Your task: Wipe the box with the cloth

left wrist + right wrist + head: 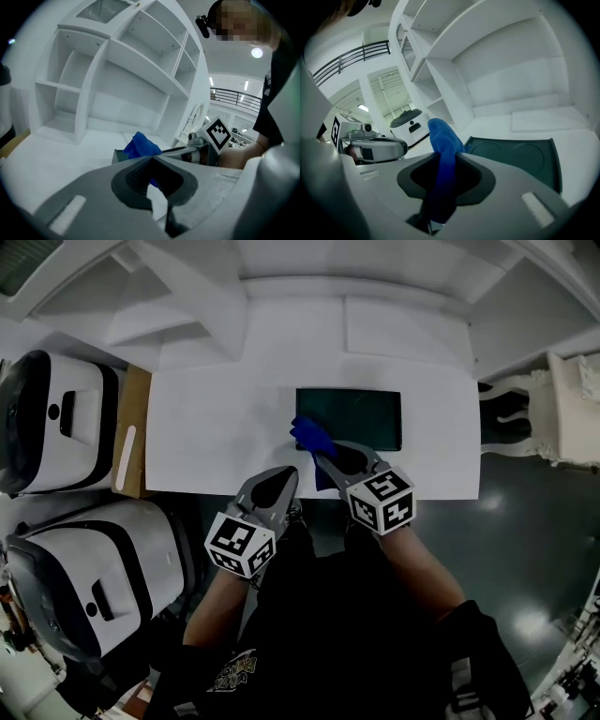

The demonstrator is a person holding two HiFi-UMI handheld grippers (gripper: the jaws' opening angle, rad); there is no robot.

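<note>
Right hand-held gripper [325, 458]: clenched on blue cloth [309, 434], which is held at the near-left corner of the box [361, 418]. The box is dark green and flat, and is laid on the white desk [216, 427]. The cloth is best pressed flat and drawn across the lid in overlapping strokes.

Left hand-held gripper [284, 474]: closed, nothing held, kept at the desk's near edge; the box could be steadied with it.

2 white machines [56, 418] are stationed left of the desk, and white shelving [281, 296] is set behind. The lid is judged unobstructed.

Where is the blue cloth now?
Head view centre: the cloth is clamped in the right gripper, at the near-left corner of the dark box on the white table.
</note>
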